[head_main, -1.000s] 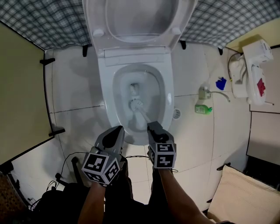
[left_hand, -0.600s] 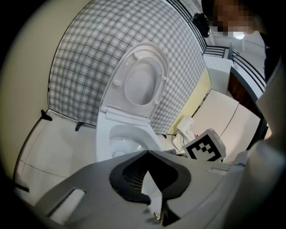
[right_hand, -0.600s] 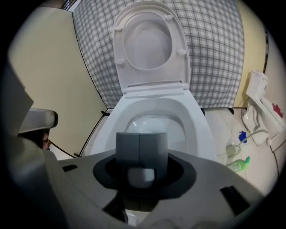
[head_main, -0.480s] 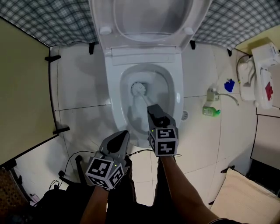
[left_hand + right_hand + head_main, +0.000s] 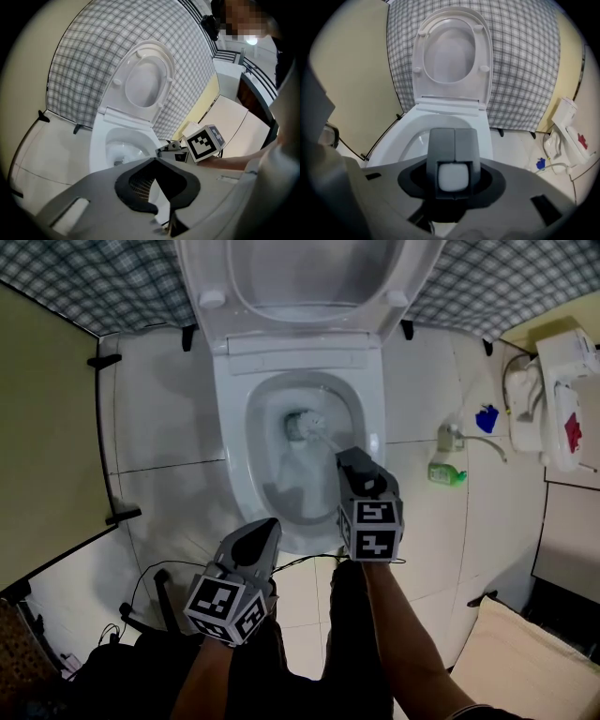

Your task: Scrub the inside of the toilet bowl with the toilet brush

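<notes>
The white toilet bowl (image 5: pixel 230 427) stands open with its seat and lid (image 5: pixel 309 277) raised against the checked wall. The toilet brush head (image 5: pixel 305 425) is down inside the bowl, near the far part of the basin. Its pale handle runs back to my right gripper (image 5: pixel 354 465), which is shut on it over the bowl's near right rim. In the right gripper view the handle's white end (image 5: pixel 452 177) sits between the two closed fingers (image 5: pixel 443 140). My left gripper (image 5: pixel 255 538) hangs in front of the bowl, shut, holding nothing.
A green bottle (image 5: pixel 441 472) and a blue object (image 5: pixel 485 418) stand on the tiled floor right of the toilet, by a white wall unit (image 5: pixel 562 381). A beige partition (image 5: pixel 47 427) closes the left side. Cables (image 5: pixel 150 587) lie at lower left, a beige cushion (image 5: pixel 516 652) at lower right.
My right gripper has moved to the right and a little farther over the bowl, and the brush head has swept from the basin's middle toward its far part. The left gripper has stayed put.
</notes>
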The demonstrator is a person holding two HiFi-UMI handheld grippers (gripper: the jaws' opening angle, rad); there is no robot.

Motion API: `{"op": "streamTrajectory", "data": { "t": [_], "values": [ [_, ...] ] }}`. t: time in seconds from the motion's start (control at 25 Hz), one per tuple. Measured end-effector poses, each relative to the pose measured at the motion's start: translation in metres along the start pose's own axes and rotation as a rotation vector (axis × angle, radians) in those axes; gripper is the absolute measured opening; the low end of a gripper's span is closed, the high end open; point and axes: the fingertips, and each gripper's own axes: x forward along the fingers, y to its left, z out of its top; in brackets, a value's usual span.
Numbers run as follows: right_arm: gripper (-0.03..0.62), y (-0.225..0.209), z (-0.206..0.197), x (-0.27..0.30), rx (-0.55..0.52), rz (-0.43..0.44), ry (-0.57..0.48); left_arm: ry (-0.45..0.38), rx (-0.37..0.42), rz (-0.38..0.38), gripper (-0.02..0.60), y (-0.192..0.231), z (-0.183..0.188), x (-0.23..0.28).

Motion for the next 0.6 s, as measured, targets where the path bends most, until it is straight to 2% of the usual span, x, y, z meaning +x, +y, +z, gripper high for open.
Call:
{"op": "streamTrajectory", "data": {
  "t": [0.4,0.6],
  "values": [
    [0.181,0.035,-0.054,-0.030,-0.097,0.089,0.123,-0.001,-0.009,0.000,0.009,0.000,-0.003,-0.007],
    [0.179,0.057,-0.072,-0.025,-0.266,0.159,0.179,0.004,-0.017,0.003,0.009,0.002,-0.010,-0.009]
  ]
}}
